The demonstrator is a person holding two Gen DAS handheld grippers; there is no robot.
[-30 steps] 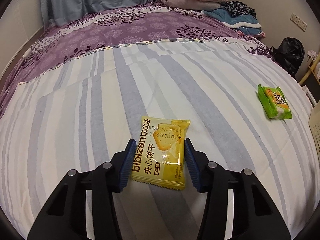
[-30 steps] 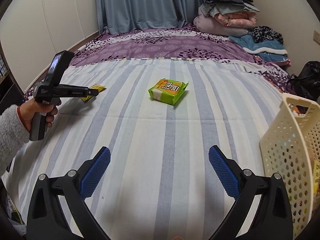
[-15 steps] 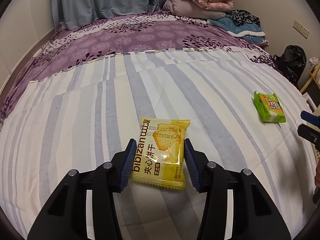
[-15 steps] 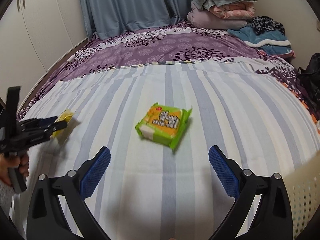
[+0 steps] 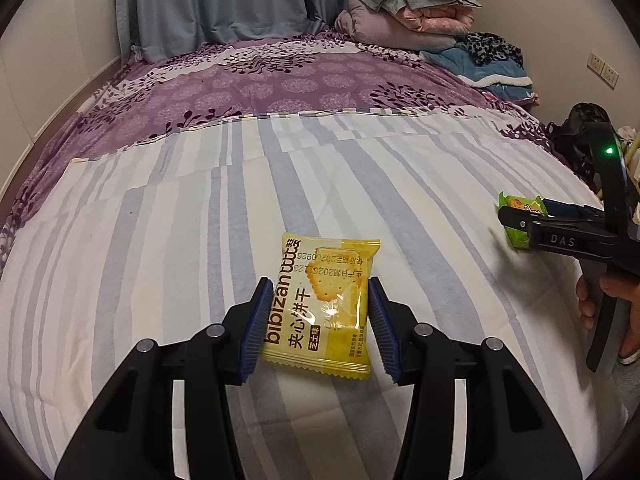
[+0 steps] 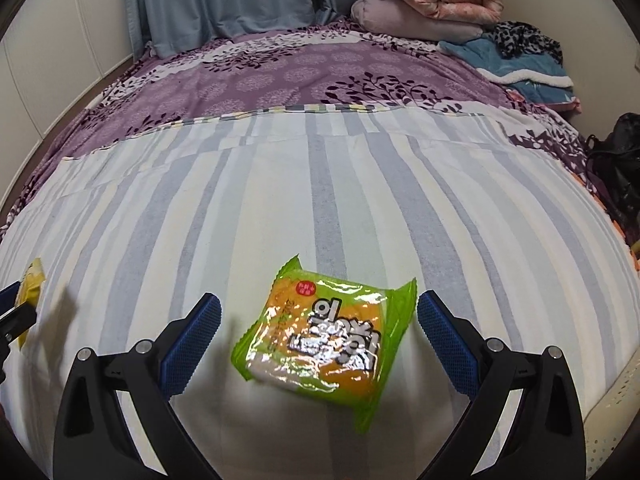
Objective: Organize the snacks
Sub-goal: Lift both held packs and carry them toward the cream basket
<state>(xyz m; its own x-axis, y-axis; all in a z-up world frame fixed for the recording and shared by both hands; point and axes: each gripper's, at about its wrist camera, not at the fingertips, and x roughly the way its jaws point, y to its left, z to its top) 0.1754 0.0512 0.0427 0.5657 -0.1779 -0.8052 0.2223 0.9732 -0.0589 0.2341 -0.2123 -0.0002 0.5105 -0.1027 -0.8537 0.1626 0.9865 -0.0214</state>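
bed: striped sheet (image 6: 320, 200) is the landmark; soft and wrinkled, so anything on it sits in a slight dip. Purple floral cover lies beyond its far edge.

basket: cream perforated wall (image 6: 612, 420) just shows at the sheet's near right edge in the right wrist view; likely drop target, my guess from the task.

green packet: green snack packet (image 6: 324, 340) lies flat on the sheet, near side, skewed to the finger line, one corner pointing at the camera.

yellow packet: yellow biscuit packet (image 5: 320, 304) is off the sheet's left half, clamped; also visible at the left edge of the right wrist view.

right gripper: right gripper (image 6: 320, 340) has jaws spread wide, straddling the green packet, pads clear of it on both sides. Nothing held yet.

left gripper: left gripper (image 5: 316, 324) is pinching the yellow packet across its width, both blue pads on the side edges, wrapper slightly bowed.

step in hand: right-hand pickup of the green packet, as I read it.

how to do it well:
- roll the wrist to square the pads with the packet's long edges, not its corners
- come down until the tips press into the sheet, then close
- glossy film, air-filled: grip mid-body, not the crimped seals
- close gently; crackers inside may crush

risk: pads snagging sheet fabric along with the wrapper.
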